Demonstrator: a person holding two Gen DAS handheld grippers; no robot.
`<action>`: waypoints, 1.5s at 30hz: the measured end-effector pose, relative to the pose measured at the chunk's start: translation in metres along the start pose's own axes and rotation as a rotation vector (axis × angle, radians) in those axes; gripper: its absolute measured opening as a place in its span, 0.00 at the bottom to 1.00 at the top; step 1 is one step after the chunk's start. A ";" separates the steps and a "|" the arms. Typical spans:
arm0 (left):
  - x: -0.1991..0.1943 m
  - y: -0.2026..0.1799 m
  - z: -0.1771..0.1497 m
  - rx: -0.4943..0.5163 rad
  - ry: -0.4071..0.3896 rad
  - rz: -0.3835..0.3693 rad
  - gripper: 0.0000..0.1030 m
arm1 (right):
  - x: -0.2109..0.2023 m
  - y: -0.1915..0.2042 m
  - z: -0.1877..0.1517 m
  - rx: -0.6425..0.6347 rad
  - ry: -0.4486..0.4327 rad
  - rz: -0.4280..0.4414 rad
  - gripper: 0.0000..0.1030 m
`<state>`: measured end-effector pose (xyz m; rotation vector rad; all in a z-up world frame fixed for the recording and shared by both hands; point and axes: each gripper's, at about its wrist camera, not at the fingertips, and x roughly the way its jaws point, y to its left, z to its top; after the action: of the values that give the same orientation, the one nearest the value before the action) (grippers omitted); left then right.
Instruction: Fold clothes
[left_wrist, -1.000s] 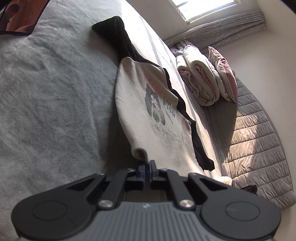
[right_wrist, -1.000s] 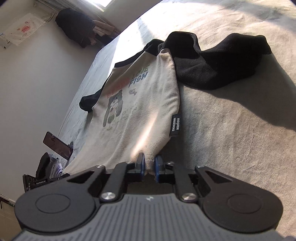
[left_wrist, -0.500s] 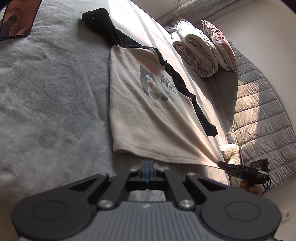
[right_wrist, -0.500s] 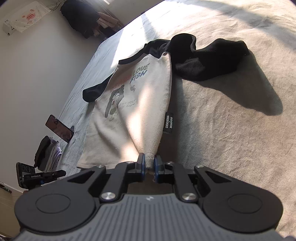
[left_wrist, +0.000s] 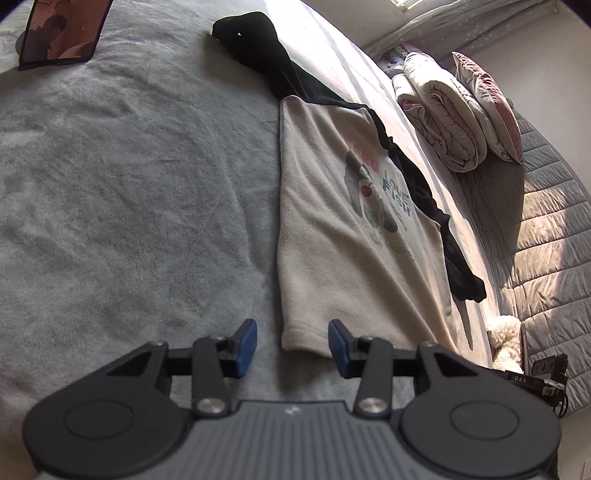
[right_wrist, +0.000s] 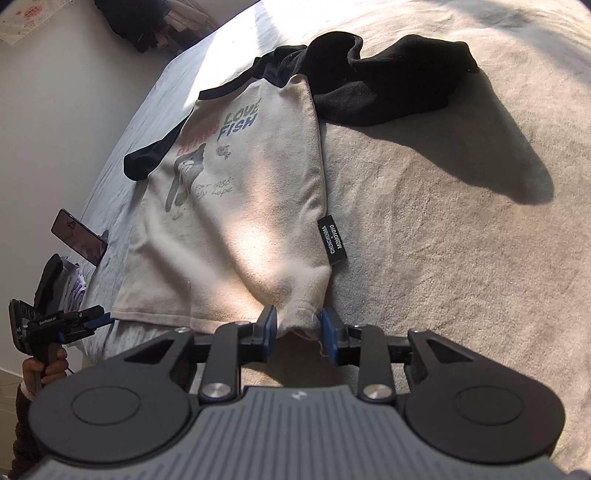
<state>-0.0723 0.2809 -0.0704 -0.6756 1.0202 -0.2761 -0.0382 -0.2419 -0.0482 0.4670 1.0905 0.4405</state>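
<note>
Two grippers are ours, one in each hand, both low over the near hem of the shirt (left_wrist: 332, 229). We see it lying flat, print side up, on the grey blanket (left_wrist: 129, 192) that covers the bed, its black sleeves flung out at the far end.

Our left gripper (left_wrist: 292, 342) is spreading its jaws; the hem's left corner lies between the blue pads (left_wrist: 245, 341) but neither pad presses on it, so we hold nothing there.

Our right gripper (right_wrist: 298, 329) is also opening. The right corner of the hem sits bunched between its pads (right_wrist: 267, 326), brushing both, and we cannot tell whether any pinch remains.

A black label (right_wrist: 331, 240) hangs off the shirt's right edge, near that corner. A phone (left_wrist: 62, 33) lies on the blanket well to the left of the shirt. A folded duvet (left_wrist: 443, 125) and a pillow (left_wrist: 491, 110) rest at the headboard side, well apart from the shirt.
</note>
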 end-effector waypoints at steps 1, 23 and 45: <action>0.005 0.000 0.001 -0.010 0.004 -0.002 0.40 | 0.000 -0.001 0.001 0.005 -0.005 0.003 0.48; -0.039 -0.001 -0.022 0.102 0.049 0.074 0.06 | 0.003 0.031 -0.005 -0.116 0.058 -0.008 0.11; -0.009 -0.065 0.063 0.186 -0.066 0.138 0.60 | 0.003 0.026 0.062 -0.112 -0.031 -0.080 0.72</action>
<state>-0.0171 0.2599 -0.0007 -0.4411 0.9601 -0.2236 0.0169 -0.2279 -0.0115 0.3295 1.0447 0.4198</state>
